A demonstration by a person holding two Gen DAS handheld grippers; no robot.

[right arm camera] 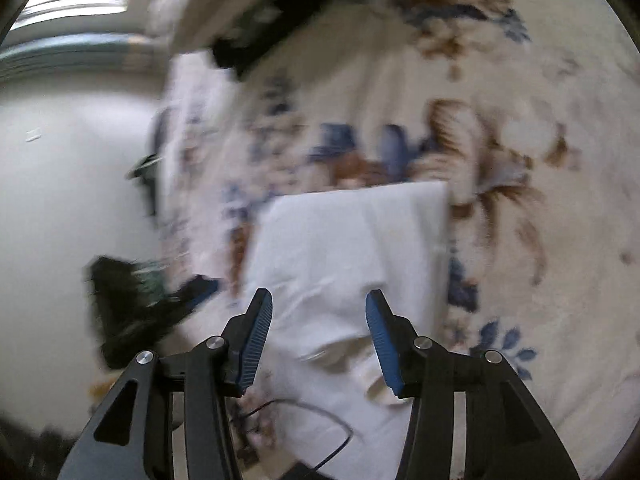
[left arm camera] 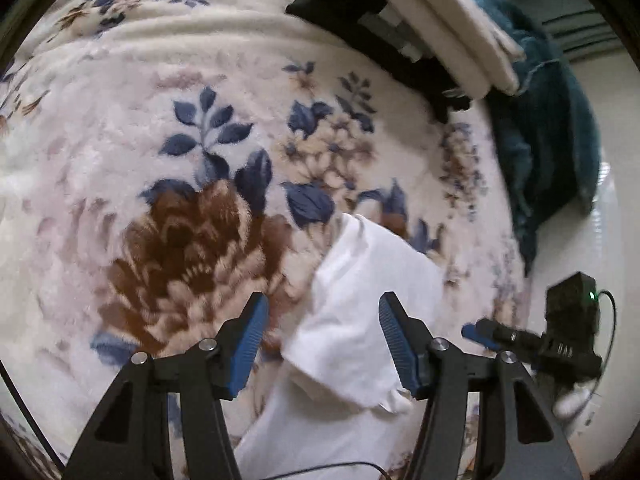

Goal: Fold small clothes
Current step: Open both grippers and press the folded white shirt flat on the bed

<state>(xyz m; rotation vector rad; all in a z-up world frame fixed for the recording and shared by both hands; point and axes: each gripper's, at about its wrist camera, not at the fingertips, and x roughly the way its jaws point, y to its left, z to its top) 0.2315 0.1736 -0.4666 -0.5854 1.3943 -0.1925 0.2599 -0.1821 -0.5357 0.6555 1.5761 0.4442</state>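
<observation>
A white garment lies on a floral blanket spread over a bed, seen in the lower centre of both wrist views. The cloth is plain, lightly creased, and already doubled over in part, with a loose flap and a small frilled edge at its near end. In the left view its long axis runs from the bottom centre up and to the right, ending in a blunt corner among the blue leaf prints. In the right view, which is motion-blurred, the garment reads as a rough rectangle with a straight far edge at mid-frame. No brand, label or writing can be read on it.

The left gripper hangs above the garment with its blue fingers spread wide and grasping nothing. The right gripper is likewise spread apart over the cloth, empty. The right gripper also shows at the lower right of the left view, a green light on its body.

At the upper right of the left view sit folded cream towels on a dark teal cloth
</observation>
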